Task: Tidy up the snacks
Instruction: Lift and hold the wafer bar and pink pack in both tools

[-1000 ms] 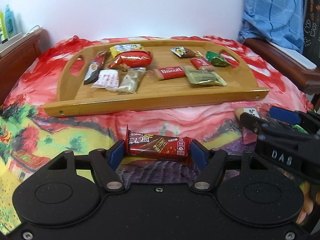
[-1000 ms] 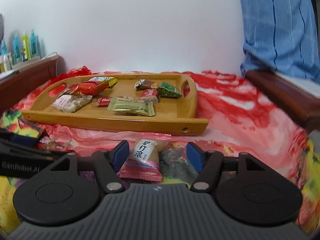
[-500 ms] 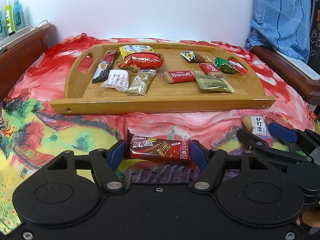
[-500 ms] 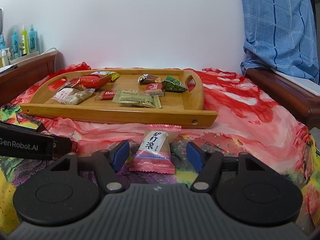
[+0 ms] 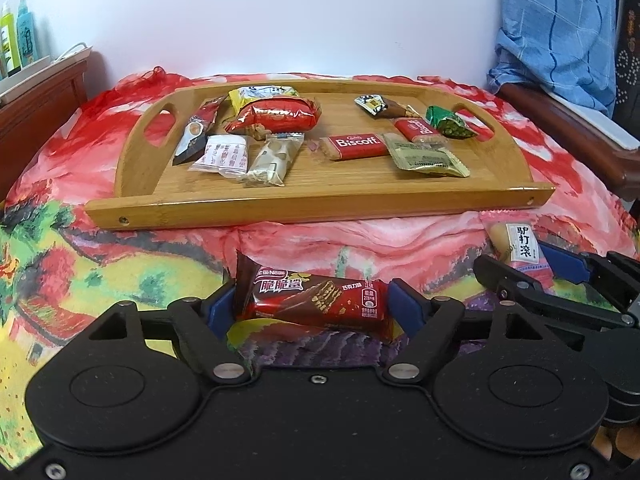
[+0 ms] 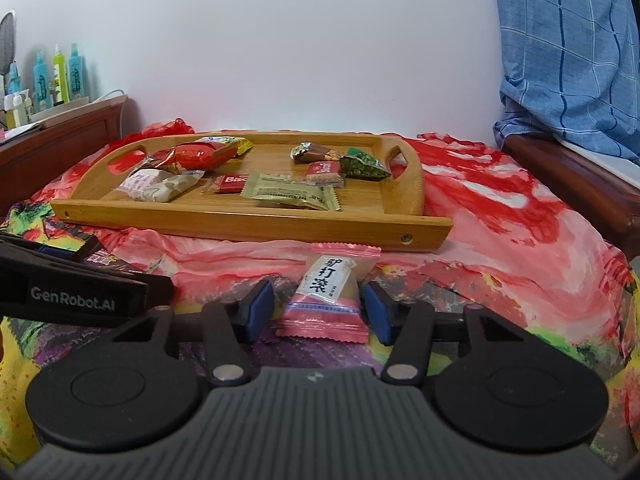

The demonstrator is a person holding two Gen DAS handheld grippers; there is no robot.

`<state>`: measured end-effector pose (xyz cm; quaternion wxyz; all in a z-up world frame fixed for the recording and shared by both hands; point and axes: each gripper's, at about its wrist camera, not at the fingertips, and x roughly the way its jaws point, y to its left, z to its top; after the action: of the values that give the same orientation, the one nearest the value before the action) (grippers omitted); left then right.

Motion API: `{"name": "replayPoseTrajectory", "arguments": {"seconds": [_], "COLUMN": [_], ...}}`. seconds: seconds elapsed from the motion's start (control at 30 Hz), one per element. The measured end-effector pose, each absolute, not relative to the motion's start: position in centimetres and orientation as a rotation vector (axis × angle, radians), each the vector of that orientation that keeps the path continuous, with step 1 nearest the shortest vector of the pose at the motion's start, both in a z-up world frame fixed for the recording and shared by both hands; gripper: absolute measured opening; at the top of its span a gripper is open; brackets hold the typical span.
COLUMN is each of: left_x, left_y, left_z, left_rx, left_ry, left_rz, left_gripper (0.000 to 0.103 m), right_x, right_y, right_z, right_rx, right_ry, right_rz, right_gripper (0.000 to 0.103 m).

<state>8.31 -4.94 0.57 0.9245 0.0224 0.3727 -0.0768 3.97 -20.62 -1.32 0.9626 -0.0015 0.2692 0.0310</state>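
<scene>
A red-brown chocolate wafer bar (image 5: 312, 300) lies on the patterned cloth between the blue pads of my left gripper (image 5: 312, 306). Its jaws are opening, and the pads stand just off the bar's two ends. A pink wrapped candy (image 6: 326, 296) with a white label lies between the pads of my right gripper (image 6: 319, 308). Those jaws are closing, with a small gap still at the left pad. The left wrist view shows the same candy (image 5: 520, 240) in the right gripper (image 5: 520, 264). Behind both lies a wooden tray (image 5: 320, 204), also in the right wrist view as the tray (image 6: 240, 224), with several snacks.
On the tray are a Biscoff pack (image 5: 356, 146), a green pea packet (image 5: 448, 124), an olive sachet (image 5: 428, 160) and a red bag (image 5: 276, 118). A dark wooden rail (image 5: 560, 132) runs on the right under blue cloth. A shelf with bottles (image 6: 56, 76) stands at the left.
The left jaws have spread a little wider around the chocolate bar. The right jaws have drawn in toward the pink candy, which now sits centred between them.
</scene>
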Motion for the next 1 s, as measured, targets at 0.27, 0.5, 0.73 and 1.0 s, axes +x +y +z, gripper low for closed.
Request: {"name": "replayPoseTrajectory", "arguments": {"seconds": [0.27, 0.5, 0.73, 1.0], "left_x": [7.9, 7.3, 7.2, 7.1], "left_y": [-5.0, -5.0, -4.7, -4.3], "left_z": [0.8, 1.4, 2.2, 2.5], "left_rx": [0.046, 0.027, 0.009, 0.002], "left_ry": [0.752, 0.75, 0.735, 0.731], "left_rz": [-0.176, -0.191, -0.185, -0.173], "left_gripper": [0.065, 0.064, 0.064, 0.064], "right_x": [3.9, 3.7, 3.5, 3.7], "right_y": [-20.5, -20.8, -20.7, -20.7], "right_z": [-1.3, -1.0, -0.8, -1.1], "right_rx": [-0.014, 0.001, -0.01, -0.004], "right_ry": [0.537, 0.513, 0.495, 0.521], "right_rz": [0.066, 0.054, 0.044, 0.046], "right_gripper": [0.049, 0.042, 0.04, 0.041]}}
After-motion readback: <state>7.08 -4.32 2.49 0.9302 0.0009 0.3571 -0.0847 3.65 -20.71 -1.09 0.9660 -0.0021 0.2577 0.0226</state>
